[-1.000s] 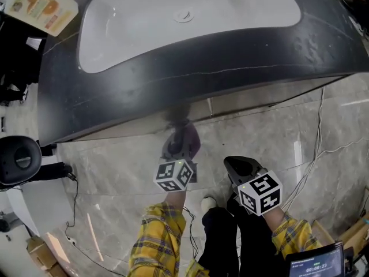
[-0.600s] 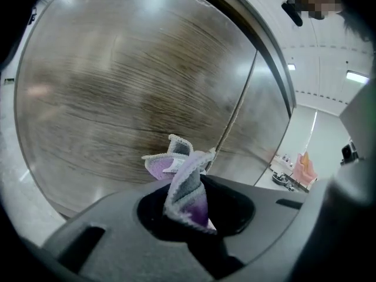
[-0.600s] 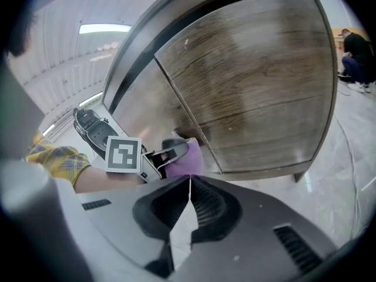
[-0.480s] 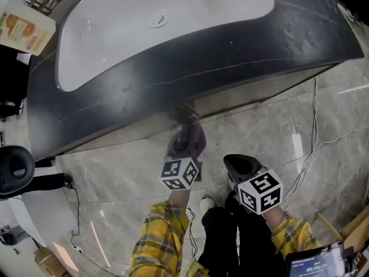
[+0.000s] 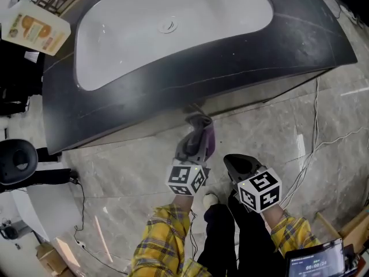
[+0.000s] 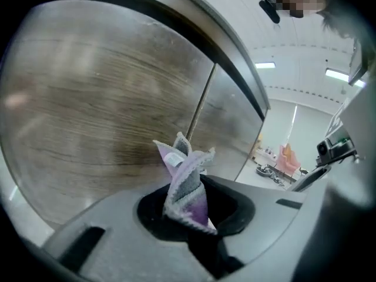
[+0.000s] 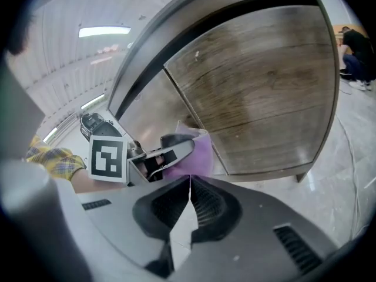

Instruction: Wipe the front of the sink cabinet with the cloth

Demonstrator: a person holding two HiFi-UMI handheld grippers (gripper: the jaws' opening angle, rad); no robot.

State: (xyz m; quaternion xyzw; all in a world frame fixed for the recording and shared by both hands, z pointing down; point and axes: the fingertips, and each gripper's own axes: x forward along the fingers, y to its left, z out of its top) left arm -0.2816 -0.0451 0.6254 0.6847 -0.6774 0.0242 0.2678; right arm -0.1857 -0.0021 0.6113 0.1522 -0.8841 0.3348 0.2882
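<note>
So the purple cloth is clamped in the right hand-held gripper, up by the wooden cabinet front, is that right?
Not quite: the purple cloth is clamped in the left hand-held gripper, not the right, up by the wooden cabinet front. The left gripper view shows it between that gripper's jaws; the right hand-held gripper is shut on nothing.

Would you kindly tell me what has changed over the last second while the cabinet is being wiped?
The left gripper, shut on the cloth, has slid to the right along the cabinet front. The right gripper stayed shut and empty, held low beside it, and the cloth remains gripped as before.
</note>
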